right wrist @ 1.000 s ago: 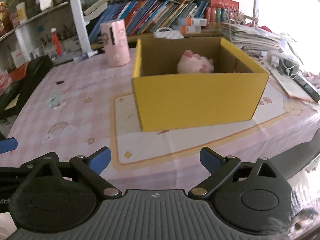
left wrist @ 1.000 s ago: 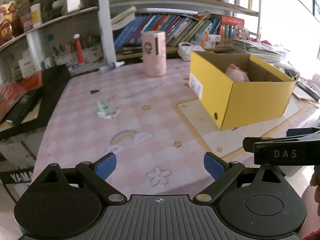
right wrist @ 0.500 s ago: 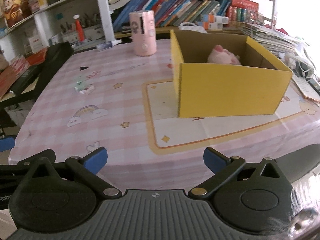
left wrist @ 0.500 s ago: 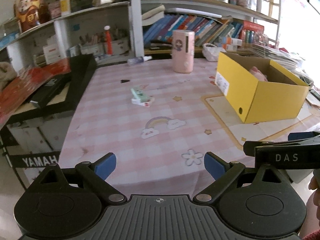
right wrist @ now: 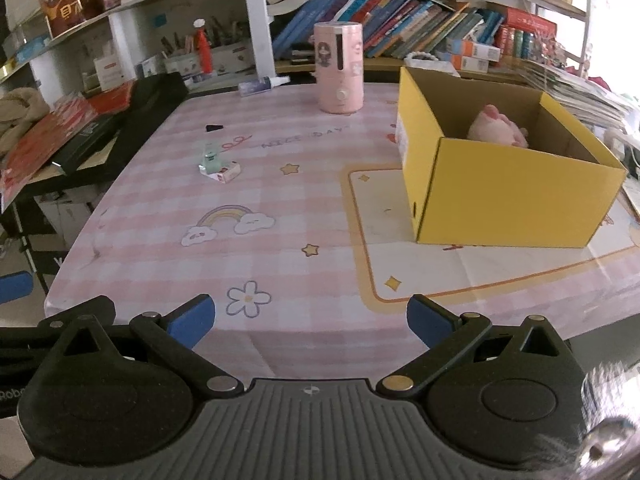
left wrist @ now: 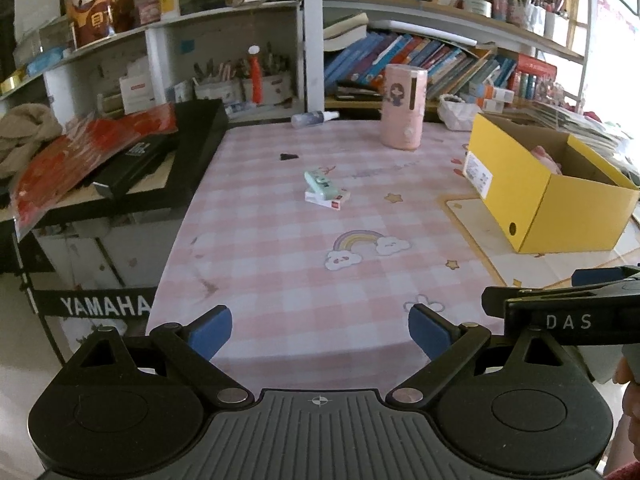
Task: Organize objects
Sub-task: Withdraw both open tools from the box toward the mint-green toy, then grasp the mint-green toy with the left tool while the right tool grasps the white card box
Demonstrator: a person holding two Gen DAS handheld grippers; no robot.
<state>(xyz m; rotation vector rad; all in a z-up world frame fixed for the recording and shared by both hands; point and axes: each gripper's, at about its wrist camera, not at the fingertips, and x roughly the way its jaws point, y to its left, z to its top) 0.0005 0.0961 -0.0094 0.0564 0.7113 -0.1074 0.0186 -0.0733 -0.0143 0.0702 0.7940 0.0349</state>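
Observation:
A yellow cardboard box [right wrist: 508, 196] [left wrist: 532, 192] stands open on the right of the pink checked table [right wrist: 280, 200], with a pink plush toy [right wrist: 498, 126] inside. A small green item [left wrist: 318, 180] [right wrist: 211, 159] rests on a white and red packet [left wrist: 328, 199] [right wrist: 226, 171] at mid-table. A pink cylinder [left wrist: 402, 106] [right wrist: 339, 67] stands at the back. My left gripper [left wrist: 320, 330] and right gripper [right wrist: 310, 320] hover open and empty over the near table edge. The right gripper also shows from the side [left wrist: 560, 308] in the left wrist view.
Bookshelves [left wrist: 440, 60] line the back wall. A black keyboard case [left wrist: 160, 152] with red sheets lies left of the table. A small bottle [left wrist: 314, 118] and a black chip [left wrist: 289, 156] lie on the far side. Papers [right wrist: 580, 92] pile up behind the box.
Both grippers have pulled back from the table and box, so more of the table and shelves shows. Both stay open and empty.

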